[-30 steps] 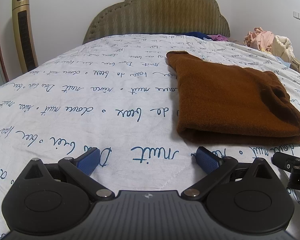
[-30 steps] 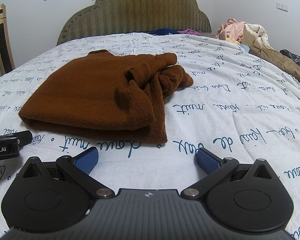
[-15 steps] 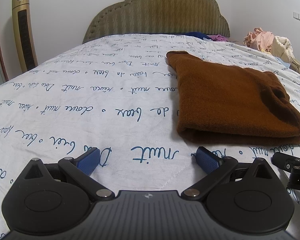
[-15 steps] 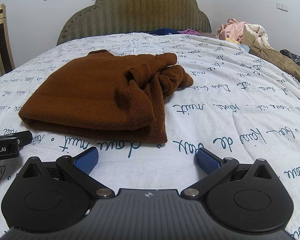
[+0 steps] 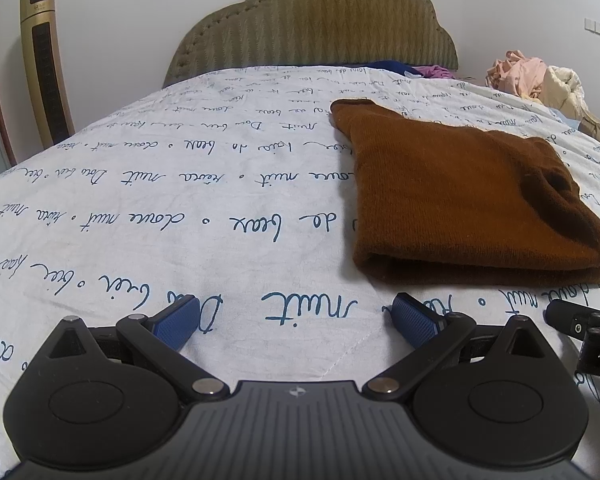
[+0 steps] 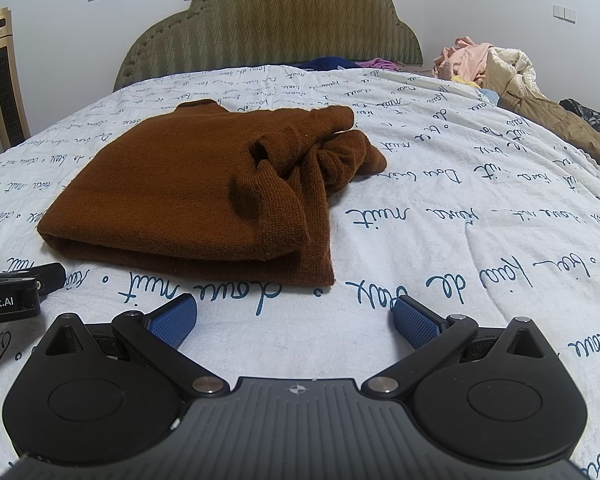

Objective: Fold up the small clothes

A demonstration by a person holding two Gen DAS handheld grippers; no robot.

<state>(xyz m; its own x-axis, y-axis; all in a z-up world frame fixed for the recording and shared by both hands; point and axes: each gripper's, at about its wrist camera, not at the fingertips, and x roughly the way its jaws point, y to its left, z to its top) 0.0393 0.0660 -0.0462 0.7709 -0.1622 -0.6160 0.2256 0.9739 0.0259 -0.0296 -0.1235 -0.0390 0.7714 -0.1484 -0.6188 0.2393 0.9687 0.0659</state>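
A brown knit sweater [image 5: 460, 196] lies folded on the white bedspread with blue script [image 5: 180, 200]. In the right wrist view the sweater [image 6: 180, 196] shows a bunched sleeve at its right side. My left gripper [image 5: 296, 316] is open and empty, resting low on the bed, just in front and left of the sweater's near fold. My right gripper [image 6: 294, 316] is open and empty, just in front of the sweater's near edge. Each gripper's body shows at the edge of the other's view [image 5: 588, 336] [image 6: 16, 288].
A padded olive headboard [image 5: 312, 24] stands at the far end. A heap of pink, cream and tan clothes [image 6: 500, 68] lies at the far right of the bed. A gold tower fan [image 5: 44, 64] stands by the left wall.
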